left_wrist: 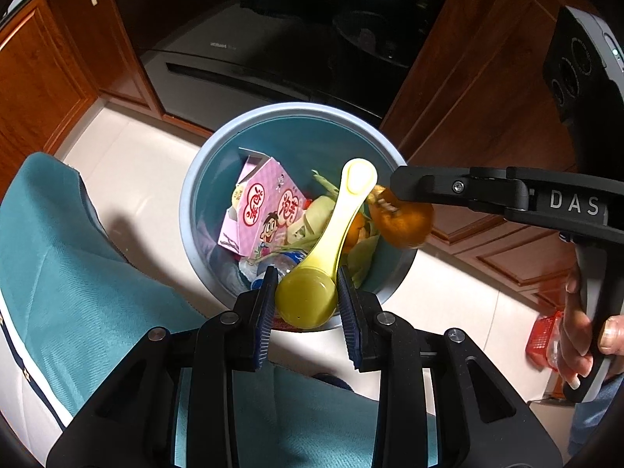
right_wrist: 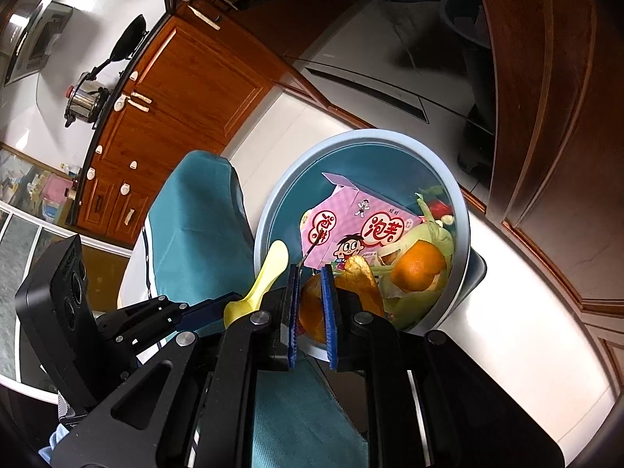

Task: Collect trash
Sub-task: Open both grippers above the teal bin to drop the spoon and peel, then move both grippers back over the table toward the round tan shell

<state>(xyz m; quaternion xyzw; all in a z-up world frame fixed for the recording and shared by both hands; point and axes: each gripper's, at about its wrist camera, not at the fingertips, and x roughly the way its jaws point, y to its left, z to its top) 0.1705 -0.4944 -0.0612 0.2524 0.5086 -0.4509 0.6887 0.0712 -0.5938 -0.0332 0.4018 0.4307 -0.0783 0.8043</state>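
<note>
Gripping blurred orange peel (right_wrist: 312,312), right gripper (right_wrist: 311,312) over bin (right_wrist: 273,210).

The blurred orange peel (left_wrist: 405,220) hides part of the round blue waste bin's rim (left_wrist: 202,179). A pink printed carton (left_wrist: 259,210) and a yellow plastic scoop (left_wrist: 325,257) cover the bin's bottom. The small red basket (left_wrist: 544,337) is half hidden behind a hand.

from the left wrist we look steeply down, close over the blue trash bin (left_wrist: 195,210), facing the dark oven front. from the right wrist we look down at the bin (right_wrist: 273,210) from its near rim, tilted. both views share the bin, pink carton (left_wrist: 261,210) (right_wrist: 351,226) and teal cloth (left_wrist: 78,241) (right_wrist: 202,226).
</note>
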